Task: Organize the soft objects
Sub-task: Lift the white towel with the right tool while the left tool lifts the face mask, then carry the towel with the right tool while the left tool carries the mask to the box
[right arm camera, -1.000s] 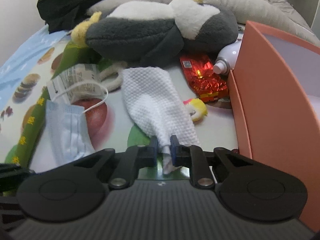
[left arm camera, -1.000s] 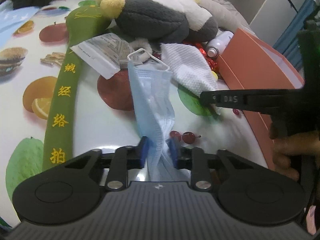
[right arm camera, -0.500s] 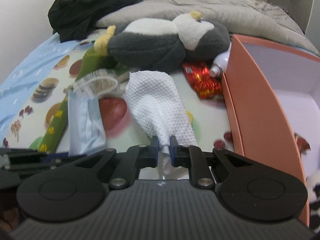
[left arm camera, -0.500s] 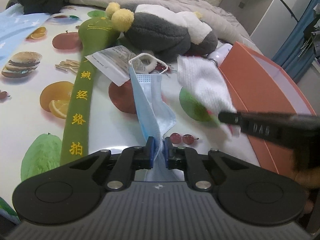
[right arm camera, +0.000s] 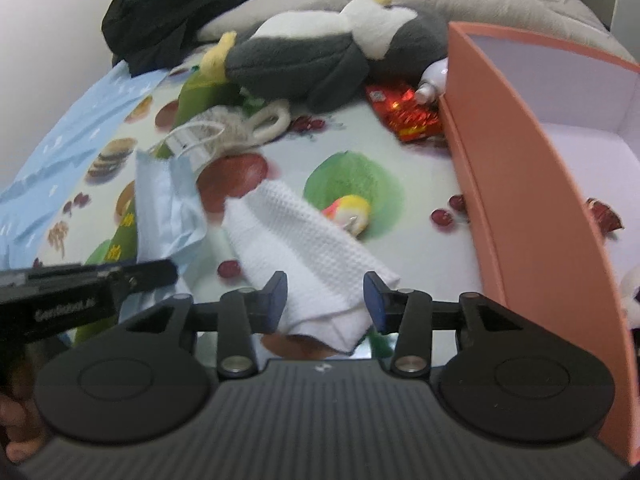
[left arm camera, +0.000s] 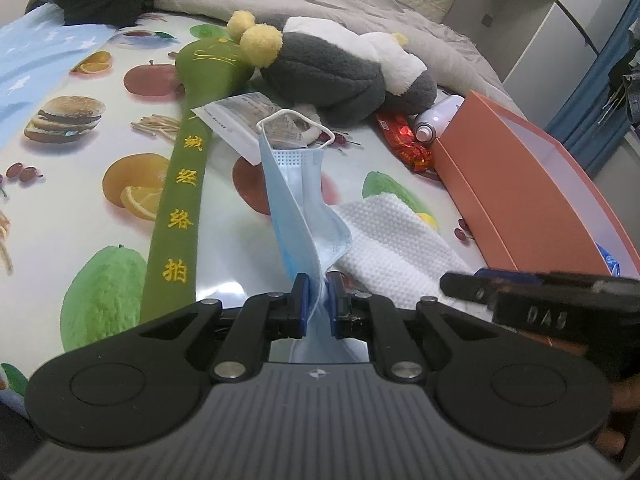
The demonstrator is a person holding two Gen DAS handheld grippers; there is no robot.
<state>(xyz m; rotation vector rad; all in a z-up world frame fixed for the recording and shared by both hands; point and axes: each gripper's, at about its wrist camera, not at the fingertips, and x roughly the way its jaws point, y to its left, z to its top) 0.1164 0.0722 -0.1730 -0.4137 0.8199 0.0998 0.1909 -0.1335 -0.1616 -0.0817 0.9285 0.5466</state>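
My left gripper is shut on a blue face mask, which stretches away from the fingers over the fruit-print table. The mask also shows in the right wrist view. My right gripper is open, its jaws wide apart on either side of a white waffle cloth that lies on the table. The cloth also shows in the left wrist view, just right of the mask. A grey and white plush penguin lies at the back.
An orange box stands open on the right, also in the right wrist view. A long green plush bat, a paper packet, a red foil pack and a white bottle lie around.
My right gripper opened and let go of the white cloth, which now lies nearer on the table. My left gripper stayed shut on the mask and pulled back a little.
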